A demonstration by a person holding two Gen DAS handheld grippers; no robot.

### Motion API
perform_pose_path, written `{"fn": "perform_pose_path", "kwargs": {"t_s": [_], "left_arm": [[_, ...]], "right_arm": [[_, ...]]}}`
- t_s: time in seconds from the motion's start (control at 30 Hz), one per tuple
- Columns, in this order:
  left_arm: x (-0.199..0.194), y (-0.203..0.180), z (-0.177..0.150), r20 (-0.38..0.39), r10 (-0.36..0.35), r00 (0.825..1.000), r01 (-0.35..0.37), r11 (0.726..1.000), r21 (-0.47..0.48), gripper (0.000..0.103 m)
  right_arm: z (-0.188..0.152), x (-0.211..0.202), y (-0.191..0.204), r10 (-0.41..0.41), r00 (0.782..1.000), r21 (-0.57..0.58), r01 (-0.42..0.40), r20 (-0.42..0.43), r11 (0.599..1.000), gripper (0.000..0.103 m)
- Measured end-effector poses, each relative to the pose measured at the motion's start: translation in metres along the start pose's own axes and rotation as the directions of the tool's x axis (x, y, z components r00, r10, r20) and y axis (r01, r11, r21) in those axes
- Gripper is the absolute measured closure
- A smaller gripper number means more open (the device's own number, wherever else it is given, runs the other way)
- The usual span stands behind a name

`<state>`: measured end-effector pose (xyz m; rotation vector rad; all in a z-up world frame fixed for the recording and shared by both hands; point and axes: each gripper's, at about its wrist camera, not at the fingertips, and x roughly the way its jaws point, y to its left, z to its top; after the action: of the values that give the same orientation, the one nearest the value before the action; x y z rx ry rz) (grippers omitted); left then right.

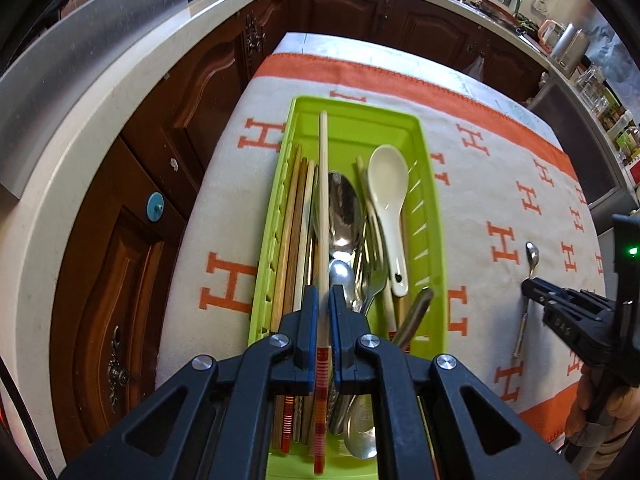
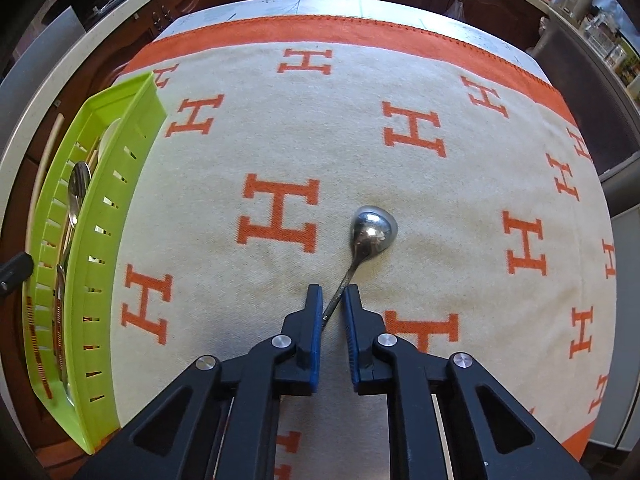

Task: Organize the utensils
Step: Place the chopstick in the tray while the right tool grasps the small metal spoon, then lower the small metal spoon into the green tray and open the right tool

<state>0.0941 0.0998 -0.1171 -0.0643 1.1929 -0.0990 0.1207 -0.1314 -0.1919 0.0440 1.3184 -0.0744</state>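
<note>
Chopstick (image 1: 323, 208), long, pale wood with a red-striped butt end, clamped between the blue pads of the left hand-held gripper (image 1: 323, 300) and held lengthwise above the lime-green slotted plastic tray (image 1: 430, 240), probably so as to drop in parallel with the other sticks along the tray's left side; beside these, in the same tray, steel spoons, a fork and a cream ceramic soup spoon (image 1: 389, 196), all lying the long way. Further right, on the cream cloth with orange H letters (image 2: 280, 216) over the worktop, small polished steel spoon (image 2: 372, 232), bowl down, well apart from the tray; right hand-held gripper (image 2: 333, 300) narrowed about its thin handle, apparently gripping it for lifting.
</note>
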Motion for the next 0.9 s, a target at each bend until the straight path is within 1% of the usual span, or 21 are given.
{"fn": "perform_pose_path", "kwargs": {"t_s": [0.13,0.17,0.2,0.23,0.3,0.33,0.37,0.43,0.47,0.57,0.7,0.77,0.83,0.9], "left_arm": [[0.008,0.001,-0.003,-0.015,0.0,1.0,0.0,1.0,0.001,0.097],[0.009,0.001,-0.004,-0.016,0.001,1.0,-0.001,1.0,0.002,0.093],[0.01,0.001,-0.005,-0.015,0.004,1.0,-0.004,1.0,0.003,0.084],[0.01,0.0,-0.006,-0.013,0.007,1.0,-0.007,1.0,0.004,0.079],[0.009,-0.001,-0.007,-0.006,0.012,1.0,-0.012,1.0,0.005,0.064],[0.008,-0.002,-0.009,-0.002,0.014,1.0,-0.014,1.0,0.006,0.061],[0.007,-0.002,-0.009,0.003,0.014,1.0,-0.014,1.0,0.007,0.059],[0.003,-0.003,-0.011,0.014,0.018,1.0,-0.018,1.0,0.014,0.059],[0.001,-0.005,-0.013,0.021,0.015,1.0,-0.015,1.0,0.019,0.059],[-0.005,-0.006,-0.015,0.033,0.009,0.999,-0.01,1.0,0.022,0.059],[-0.011,-0.004,-0.018,0.043,0.003,0.999,-0.004,1.0,0.014,0.059],[-0.016,-0.002,-0.02,0.05,-0.004,0.999,0.003,1.0,0.008,0.059],[-0.022,0.0,-0.02,0.062,-0.003,0.998,0.003,1.0,0.006,0.058],[-0.029,0.002,-0.02,0.079,-0.001,0.997,0.001,1.0,0.003,0.051]], "right_arm": [[-0.001,0.001,-0.011,0.038,0.999,0.05,-0.038,0.006,0.998,0.099],[-0.002,0.001,-0.014,0.047,0.999,0.058,-0.047,0.008,0.997,0.099],[-0.003,0.0,-0.016,0.063,0.998,0.07,-0.063,0.01,0.996,0.099],[-0.005,-0.001,-0.019,0.078,0.997,0.083,-0.079,0.013,0.993,0.099],[-0.006,-0.001,-0.027,0.117,0.993,0.115,-0.118,0.018,0.986,0.099],[-0.006,0.001,-0.03,0.13,0.991,0.125,-0.131,0.02,0.983,0.099],[-0.008,0.0,-0.034,0.169,0.985,0.149,-0.171,0.024,0.974,0.099],[-0.011,0.0,-0.041,0.21,0.978,0.184,-0.21,0.023,0.96,0.099],[-0.014,-0.002,-0.046,0.255,0.966,0.207,-0.256,0.032,0.944,0.1],[-0.02,-0.007,-0.051,0.333,0.941,0.247,-0.335,0.05,0.909,0.1],[-0.026,-0.023,-0.05,0.396,0.914,0.254,-0.404,0.087,0.879,0.099],[-0.026,-0.033,-0.047,0.413,0.905,0.248,-0.424,0.098,0.871,0.099],[-0.026,-0.046,-0.04,0.443,0.89,0.237,-0.456,0.108,0.858,0.099],[-0.023,-0.064,-0.029,0.477,0.871,0.213,-0.491,0.118,0.845,0.099]]}}
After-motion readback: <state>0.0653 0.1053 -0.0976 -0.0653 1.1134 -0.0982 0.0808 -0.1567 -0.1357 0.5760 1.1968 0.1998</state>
